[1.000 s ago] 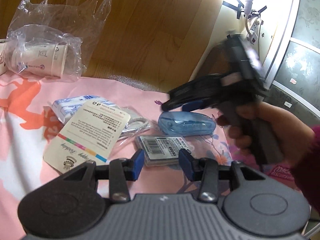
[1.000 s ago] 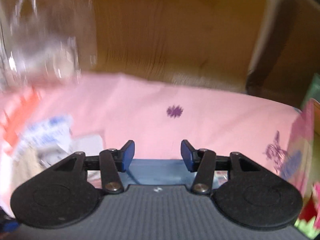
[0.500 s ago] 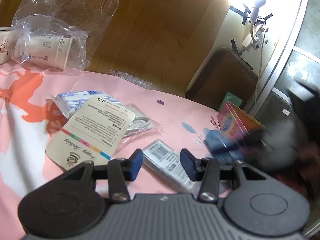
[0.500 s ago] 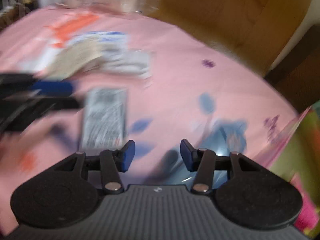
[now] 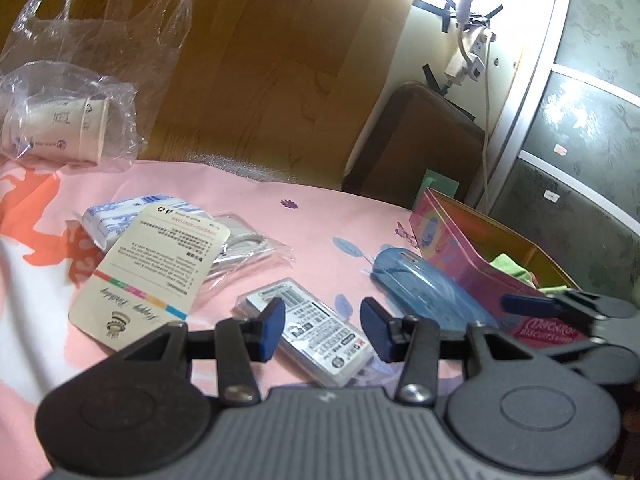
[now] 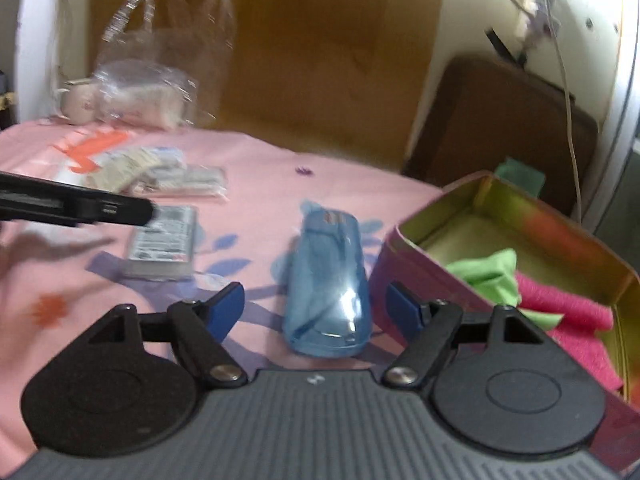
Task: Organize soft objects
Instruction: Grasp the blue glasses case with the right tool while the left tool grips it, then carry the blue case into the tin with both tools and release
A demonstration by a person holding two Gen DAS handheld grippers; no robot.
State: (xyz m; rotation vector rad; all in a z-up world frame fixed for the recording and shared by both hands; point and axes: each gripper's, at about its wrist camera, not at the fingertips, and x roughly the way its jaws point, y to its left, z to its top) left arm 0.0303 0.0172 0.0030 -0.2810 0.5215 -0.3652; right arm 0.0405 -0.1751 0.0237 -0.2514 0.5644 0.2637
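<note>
Just ahead, blue pouch (image 6: 326, 280) lies between right gripper (image 6: 316, 306) jaws.

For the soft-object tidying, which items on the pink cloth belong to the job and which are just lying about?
Part of the job:
- pink tin, open
- green cloth and pink cloth inside it
- blue pouch, lying beside the tin

Lying about:
- barcode-labelled pack
- printed card
- bagged paper cups
</note>
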